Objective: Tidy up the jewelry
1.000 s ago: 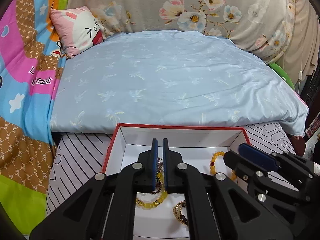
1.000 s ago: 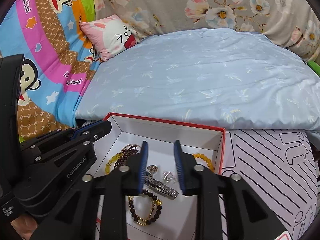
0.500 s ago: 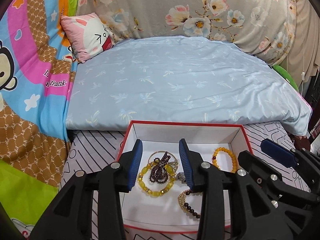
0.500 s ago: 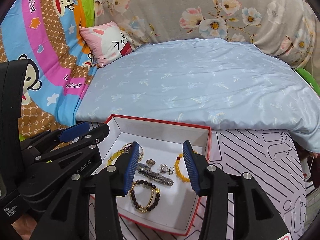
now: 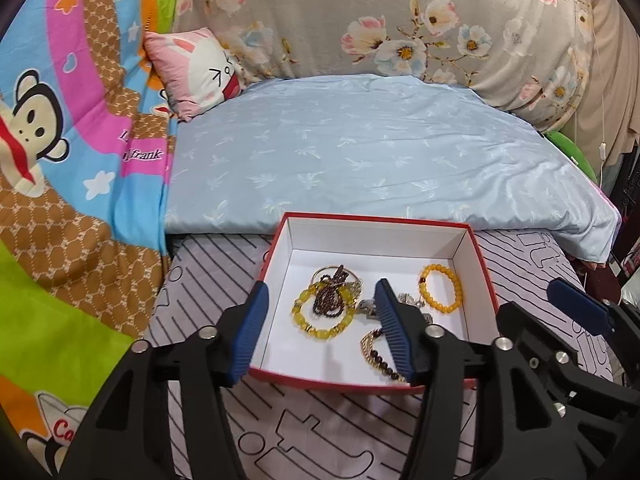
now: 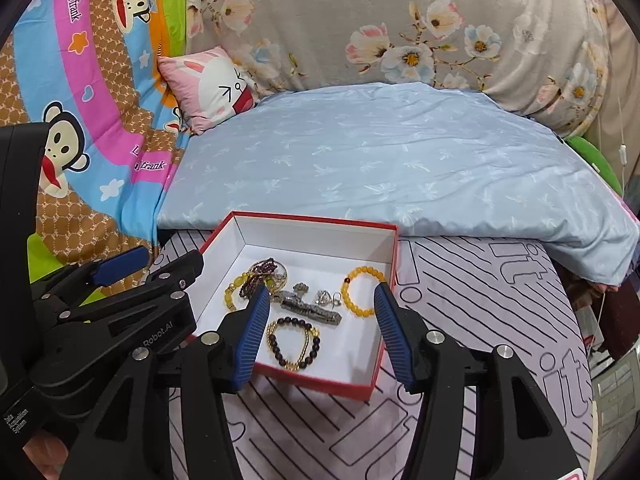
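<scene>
A red box with a white inside sits on the striped bed sheet and holds jewelry. In it lie a yellow bead bracelet with a dark bead string on it, an orange bead bracelet, a dark and gold bead bracelet, and a silver metal piece. My left gripper is open and empty above the box's near left. My right gripper is open and empty above the box's near side.
A light blue quilt lies just behind the box. A pink rabbit cushion and a floral pillow are at the back. A colourful monkey blanket covers the left. The bed edge is at the right.
Both grippers have opened wide and pulled back up from the box. The left one was shut low in the box a second ago. The jewelry stays in the box.
</scene>
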The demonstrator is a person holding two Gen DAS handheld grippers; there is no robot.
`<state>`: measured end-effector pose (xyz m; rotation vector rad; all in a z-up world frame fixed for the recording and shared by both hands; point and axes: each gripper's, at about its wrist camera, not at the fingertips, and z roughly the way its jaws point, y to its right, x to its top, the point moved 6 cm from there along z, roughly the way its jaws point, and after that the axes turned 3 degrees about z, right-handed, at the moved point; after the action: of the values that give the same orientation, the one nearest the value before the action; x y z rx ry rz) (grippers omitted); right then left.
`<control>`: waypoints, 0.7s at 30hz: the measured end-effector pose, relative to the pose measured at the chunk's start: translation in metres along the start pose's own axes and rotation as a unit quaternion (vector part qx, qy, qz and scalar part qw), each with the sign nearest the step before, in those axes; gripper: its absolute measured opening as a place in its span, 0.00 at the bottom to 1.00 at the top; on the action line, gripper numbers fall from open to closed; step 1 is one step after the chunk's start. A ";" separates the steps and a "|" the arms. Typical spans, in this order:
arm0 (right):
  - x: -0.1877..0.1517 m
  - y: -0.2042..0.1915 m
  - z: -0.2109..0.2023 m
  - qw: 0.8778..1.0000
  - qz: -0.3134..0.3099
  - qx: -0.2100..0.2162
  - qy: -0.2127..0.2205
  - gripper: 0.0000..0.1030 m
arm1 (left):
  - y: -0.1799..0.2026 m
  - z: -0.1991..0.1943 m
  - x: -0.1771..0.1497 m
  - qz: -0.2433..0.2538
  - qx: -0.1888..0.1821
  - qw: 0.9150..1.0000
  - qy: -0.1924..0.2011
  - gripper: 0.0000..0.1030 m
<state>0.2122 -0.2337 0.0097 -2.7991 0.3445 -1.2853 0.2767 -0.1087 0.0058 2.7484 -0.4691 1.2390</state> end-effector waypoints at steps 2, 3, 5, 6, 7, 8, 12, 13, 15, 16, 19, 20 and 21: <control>-0.005 -0.001 -0.008 1.000 0.000 -0.006 0.002 0.56 | 0.000 -0.006 -0.004 0.000 0.001 1.000 -0.001 0.56; -0.008 -0.001 -0.012 1.000 -0.002 -0.011 0.005 0.56 | 0.000 -0.011 -0.007 0.001 0.003 1.000 -0.001 0.56; -0.013 -0.001 -0.020 1.000 -0.003 -0.018 0.008 0.57 | 0.000 -0.017 -0.013 0.002 0.006 1.000 -0.002 0.56; -0.017 -0.001 -0.023 1.000 -0.003 -0.020 0.008 0.57 | 0.001 -0.020 -0.016 0.002 0.006 1.000 -0.003 0.56; -0.019 -0.001 -0.026 1.000 -0.002 -0.022 0.008 0.58 | 0.000 -0.022 -0.019 0.001 0.006 1.000 -0.005 0.56; -0.023 -0.001 -0.031 1.000 -0.001 -0.025 0.009 0.59 | 0.001 -0.026 -0.023 0.000 0.006 1.000 -0.006 0.56; -0.036 0.001 -0.043 0.999 -0.003 -0.040 0.014 0.61 | 0.003 -0.038 -0.037 0.002 0.012 1.000 -0.008 0.57; -0.040 0.002 -0.047 0.999 -0.001 -0.041 0.013 0.61 | 0.003 -0.040 -0.041 0.001 0.013 1.000 -0.009 0.60; -0.047 0.003 -0.054 0.999 0.004 -0.042 0.012 0.63 | 0.004 -0.045 -0.047 -0.001 0.012 1.000 -0.011 0.62; -0.049 0.004 -0.056 0.999 0.006 -0.043 0.012 0.63 | 0.004 -0.048 -0.050 -0.002 0.011 1.000 -0.012 0.62; -0.059 0.006 -0.065 0.999 0.011 -0.048 0.013 0.64 | 0.007 -0.057 -0.060 0.001 0.011 1.000 -0.013 0.62; -0.062 0.006 -0.067 0.999 0.013 -0.049 0.012 0.65 | 0.008 -0.059 -0.062 0.002 0.011 1.000 -0.013 0.62; -0.065 0.007 -0.070 0.999 0.014 -0.049 0.011 0.65 | 0.009 -0.062 -0.066 0.002 0.011 1.000 -0.015 0.63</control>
<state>0.1174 -0.2224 0.0061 -2.8508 0.4576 -1.3289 0.1888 -0.0885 -0.0025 2.7891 -0.4681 1.2120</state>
